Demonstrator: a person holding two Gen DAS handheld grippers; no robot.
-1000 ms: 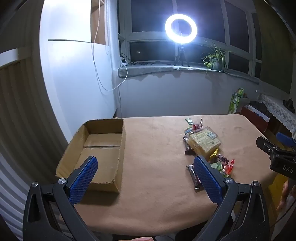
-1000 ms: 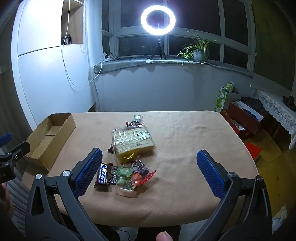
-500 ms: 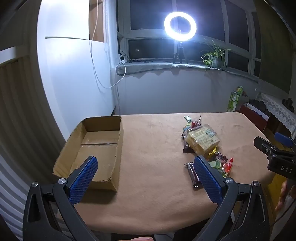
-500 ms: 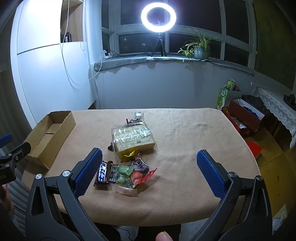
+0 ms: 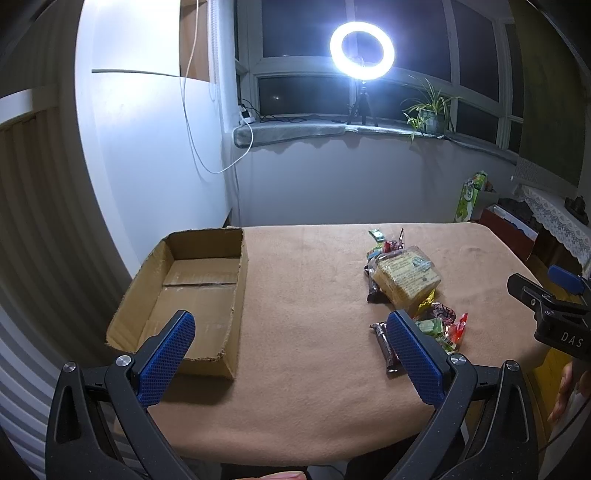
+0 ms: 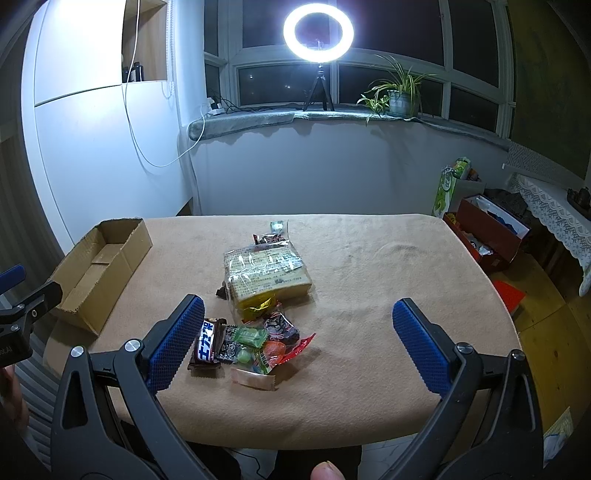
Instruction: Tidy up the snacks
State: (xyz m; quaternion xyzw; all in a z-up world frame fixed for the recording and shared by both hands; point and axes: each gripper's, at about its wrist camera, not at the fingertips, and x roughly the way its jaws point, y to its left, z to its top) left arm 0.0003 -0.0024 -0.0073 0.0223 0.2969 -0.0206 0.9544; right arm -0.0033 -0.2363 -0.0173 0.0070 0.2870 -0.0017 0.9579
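Note:
An empty open cardboard box (image 5: 192, 291) sits at the table's left edge; it also shows in the right wrist view (image 6: 99, 273). A pile of snacks lies mid-table: a clear-wrapped yellow cake pack (image 6: 266, 273) (image 5: 406, 277), a dark chocolate bar (image 6: 207, 343) (image 5: 386, 345), several small colourful candies (image 6: 266, 343) and a pink sachet (image 6: 255, 380). My left gripper (image 5: 291, 354) is open and empty, above the near table edge between box and snacks. My right gripper (image 6: 299, 339) is open and empty, just short of the candy pile.
The table (image 6: 388, 295) has a tan cloth. A ring light (image 6: 317, 31) and a potted plant (image 6: 399, 96) stand on the window sill. Boxes and bags (image 6: 480, 229) sit on the floor to the right. The white wall is at the left.
Both grippers have drifted slightly, so the table sits a little lower and farther in view. Both stay open. Nothing on the table has moved.

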